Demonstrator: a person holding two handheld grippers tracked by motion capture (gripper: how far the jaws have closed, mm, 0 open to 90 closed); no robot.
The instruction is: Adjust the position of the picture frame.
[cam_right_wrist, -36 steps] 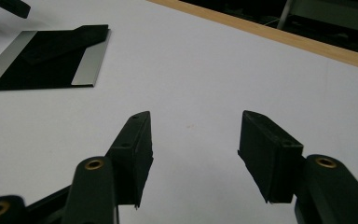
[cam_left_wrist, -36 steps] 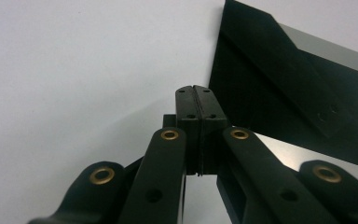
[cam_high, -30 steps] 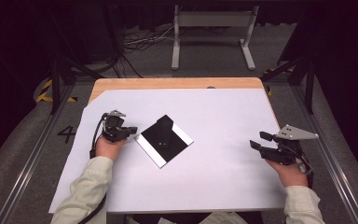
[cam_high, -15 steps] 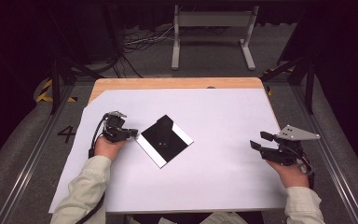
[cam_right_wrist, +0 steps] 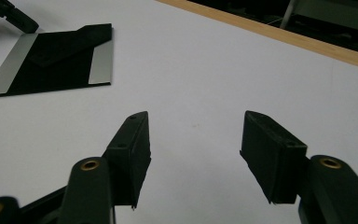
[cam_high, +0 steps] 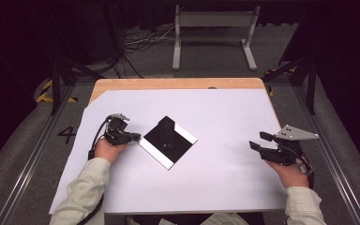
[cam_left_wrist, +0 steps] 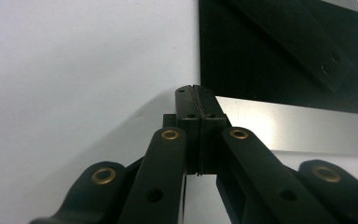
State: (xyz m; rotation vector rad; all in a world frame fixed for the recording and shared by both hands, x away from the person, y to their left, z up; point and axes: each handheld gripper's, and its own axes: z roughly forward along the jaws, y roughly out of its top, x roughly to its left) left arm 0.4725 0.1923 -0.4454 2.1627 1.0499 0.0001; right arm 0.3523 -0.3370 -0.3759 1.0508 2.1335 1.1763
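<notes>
At the near right, the right gripper (cam_high: 261,141) hovers low over the white surface (cam_high: 225,178), its fingers (cam_right_wrist: 130,149) spread wide with nothing between them. It points left toward the middle of the surface, well apart from the only object there.

That object is a flat black plate (cam_high: 168,142) with two silvery strips along opposite edges and a raised black bar on top. It lies left of centre, turned like a diamond, the bar running from its middle toward the far corner.

The left gripper (cam_high: 132,137) is clearly the nearer one: its fingers (cam_left_wrist: 196,114) are pressed together, empty, with their tips at the plate's left edge, at or just over the silvery strip (cam_left_wrist: 298,128). Whether they touch it I cannot tell. Any push or grasp on the plate probably falls to this hand, with the plate lying just right of the tips.

Beyond the plate the surface is bare up to a wooden edge (cam_high: 178,83).
</notes>
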